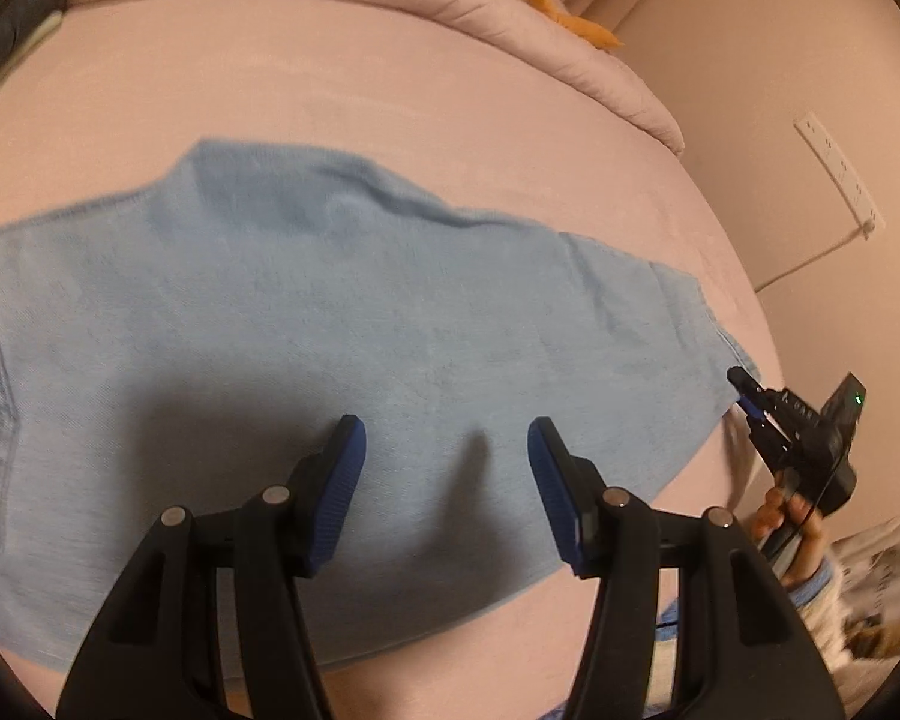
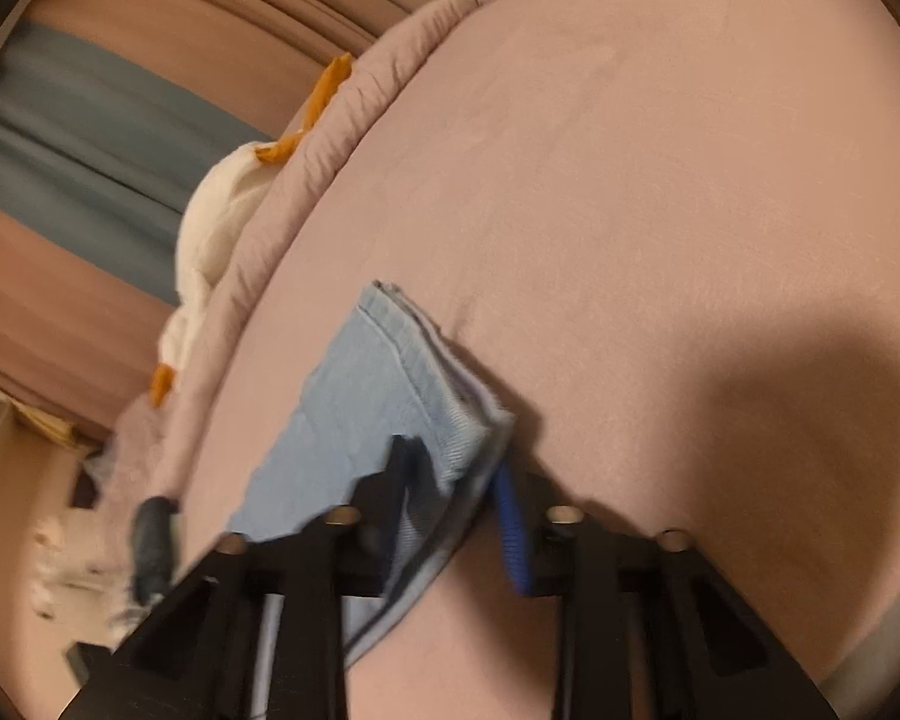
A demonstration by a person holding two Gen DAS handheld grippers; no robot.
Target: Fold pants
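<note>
The pants [image 1: 330, 312], light blue denim, lie flat on the bed [image 1: 390, 78], directly ahead of and below the left gripper [image 1: 447, 444]. Both legs appear stacked one on the other, so the lengthwise fold is judged complete. The crosswise folds remain.

The left gripper hovers over the fabric with its jaws apart and nothing between them. The right gripper [image 2: 456, 480] is at the hem end, to the right of the left gripper. Its jaws are closed on the stacked hem layers of the pants. A hand [image 1: 792, 522] holds its handle. This grip is judged the start of the next fold.

The bed surface is a smooth mauve sheet. A bunched duvet [image 1: 510, 18] lies at the far edge, beyond the pants. A white and orange plush toy [image 2: 222, 222] rests against it. A wall socket strip [image 1: 840, 174] with a cable is to the right.
</note>
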